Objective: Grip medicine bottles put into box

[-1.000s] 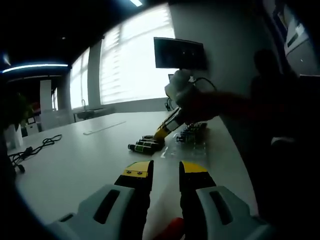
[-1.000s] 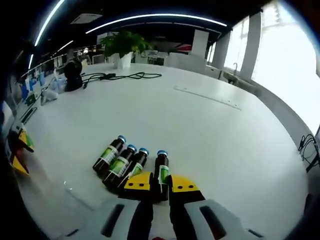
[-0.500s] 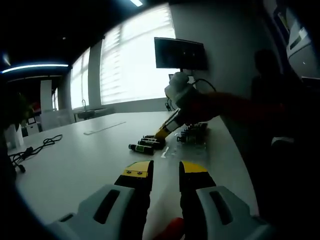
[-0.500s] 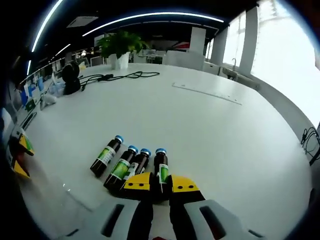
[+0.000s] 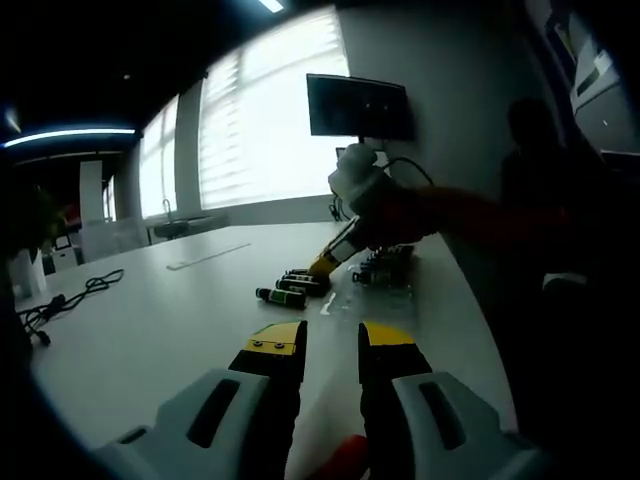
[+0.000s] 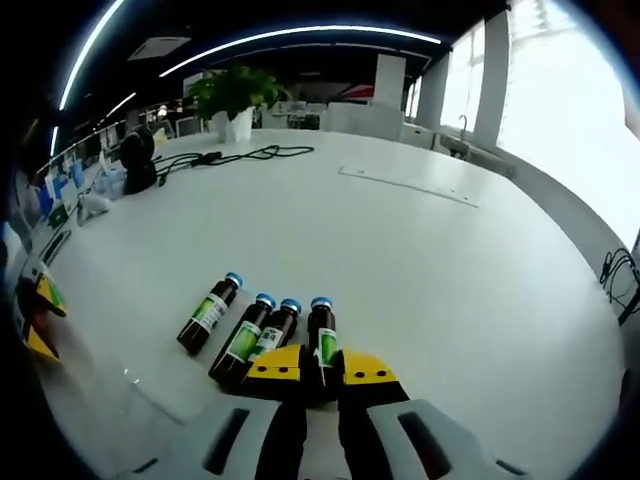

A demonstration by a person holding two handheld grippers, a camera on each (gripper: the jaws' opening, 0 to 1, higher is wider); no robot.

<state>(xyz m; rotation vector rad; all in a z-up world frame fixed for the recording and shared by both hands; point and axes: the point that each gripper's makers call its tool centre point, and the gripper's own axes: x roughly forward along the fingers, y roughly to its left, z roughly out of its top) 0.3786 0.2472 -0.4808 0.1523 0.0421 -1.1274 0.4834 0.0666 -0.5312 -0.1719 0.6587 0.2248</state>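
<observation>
Jaws first: on the right gripper [image 6: 319,372] the two yellow-tipped black jaws are pinched around the lower body of a small dark glass medicine bottle with a blue cap and green label [image 6: 321,338], which lies on the white table [image 6: 420,260], its cap pointing away from the camera. Three more dark blue-capped bottles lie to its left: two [image 6: 262,335] side by side right against it, and a third [image 6: 207,313] angled a little apart, further left. Far back on the table sit a potted green plant in a white pot [image 6: 232,100] and a run of black cable [image 6: 245,155].

Over to the left gripper view: the left gripper [image 5: 331,351] has its yellow-tipped jaws spread, with only tabletop showing in the gap. Well ahead of it, the right gripper [image 5: 325,265] comes in from the right, its yellow tip down among the row of lying bottles [image 5: 292,288], with a person's red sleeve [image 5: 450,215] behind it. Just beside those bottles, to the right, sits a clear box [image 5: 385,272] with dark bottles in it; how many, I cannot tell. A dark wall screen [image 5: 358,106] hangs beside bright windows.
</observation>
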